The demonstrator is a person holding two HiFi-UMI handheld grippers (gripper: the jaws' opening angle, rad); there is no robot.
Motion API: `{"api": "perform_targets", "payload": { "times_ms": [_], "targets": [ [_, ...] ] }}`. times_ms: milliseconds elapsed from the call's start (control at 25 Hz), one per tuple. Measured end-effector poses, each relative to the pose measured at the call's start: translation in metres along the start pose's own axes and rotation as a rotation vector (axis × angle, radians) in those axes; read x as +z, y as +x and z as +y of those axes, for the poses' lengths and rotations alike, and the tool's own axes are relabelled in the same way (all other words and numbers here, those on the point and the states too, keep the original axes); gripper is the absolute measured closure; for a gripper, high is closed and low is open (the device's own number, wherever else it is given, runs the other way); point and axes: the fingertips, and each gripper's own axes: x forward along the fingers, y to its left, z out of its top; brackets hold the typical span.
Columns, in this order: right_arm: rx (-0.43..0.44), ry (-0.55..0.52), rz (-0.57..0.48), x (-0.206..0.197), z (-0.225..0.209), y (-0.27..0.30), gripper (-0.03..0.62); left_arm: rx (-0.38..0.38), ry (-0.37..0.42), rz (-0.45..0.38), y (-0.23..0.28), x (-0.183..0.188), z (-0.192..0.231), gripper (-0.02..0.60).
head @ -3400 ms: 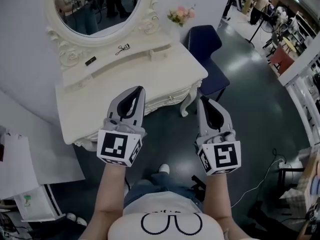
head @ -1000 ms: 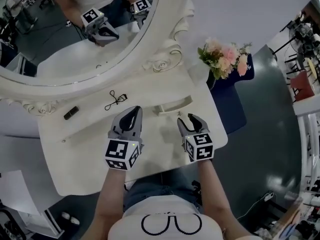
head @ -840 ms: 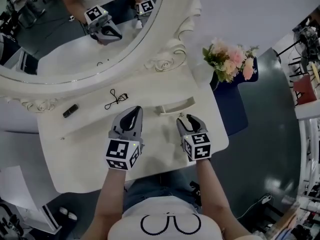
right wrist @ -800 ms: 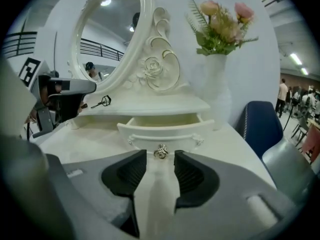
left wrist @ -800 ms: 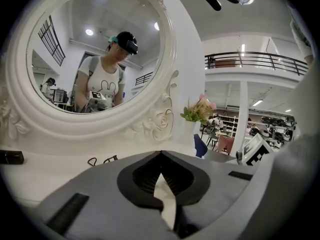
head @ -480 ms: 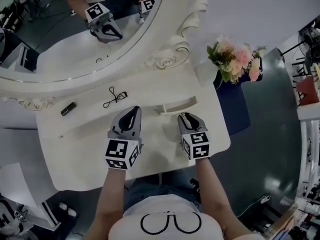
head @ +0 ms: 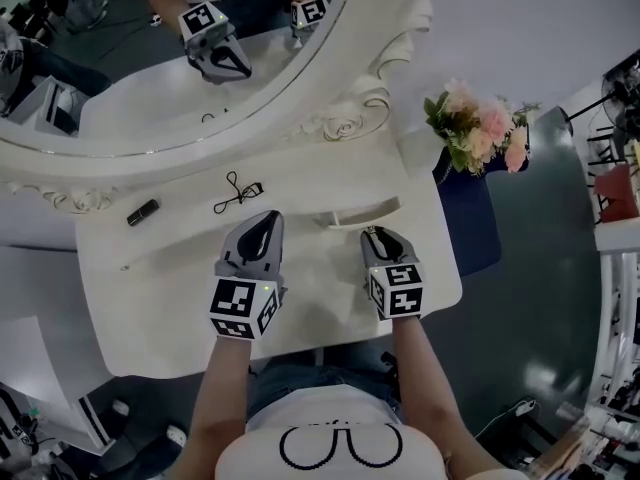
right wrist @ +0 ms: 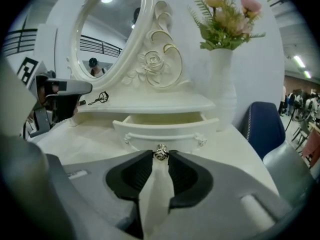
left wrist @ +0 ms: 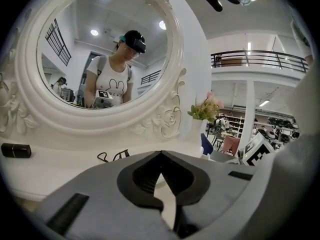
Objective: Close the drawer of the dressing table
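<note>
The right gripper [right wrist: 160,157] is pinching the small metal knob [right wrist: 160,152] of the drawer [right wrist: 165,126]. Its fingers [right wrist: 146,160] are pressing in on the knob from either side at their very tips. The carved white drawer front is sitting just beyond those tips, facing the gripper. Behind it the drawer is standing open, pulled out from under the low shelf [right wrist: 150,105], and its pale hollow inside is showing. From the head view, the drawer [head: 360,213] is jutting out over the right half of the dressing table [head: 170,298], and the right gripper [head: 378,236] is reaching down to it from the near edge. The left gripper [left wrist: 160,154] is gripping nothing, its fingers [left wrist: 142,164] meeting at the tips. It is pointing over the bare tabletop just left of the drawer, near it but not touching it. Farther out, an eyelash curler [head: 236,192] is lying on the shelf. The big oval mirror [head: 150,88] is reflecting both grippers, a white vase [right wrist: 222,84] of pink flowers [head: 480,128] is standing at the right end, and a blue chair [head: 470,218] is showing past the table's edge.
</note>
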Motion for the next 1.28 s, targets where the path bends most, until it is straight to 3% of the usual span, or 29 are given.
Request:
{"api": "perform_targets", "payload": {
  "times_ms": [840, 1280],
  "targets": [
    [0.035, -0.008, 0.029, 0.034, 0.0, 0.041, 0.499, 0.026, -0.003, -0.02, 0.013, 0.018, 0.013, 0.583],
    [0.033, -0.002, 0.048, 0.033, 0.001, 0.042, 0.493, 0.014, 0.002, -0.036, 0.015, 0.028, 0.01, 0.583]
  ]
}}
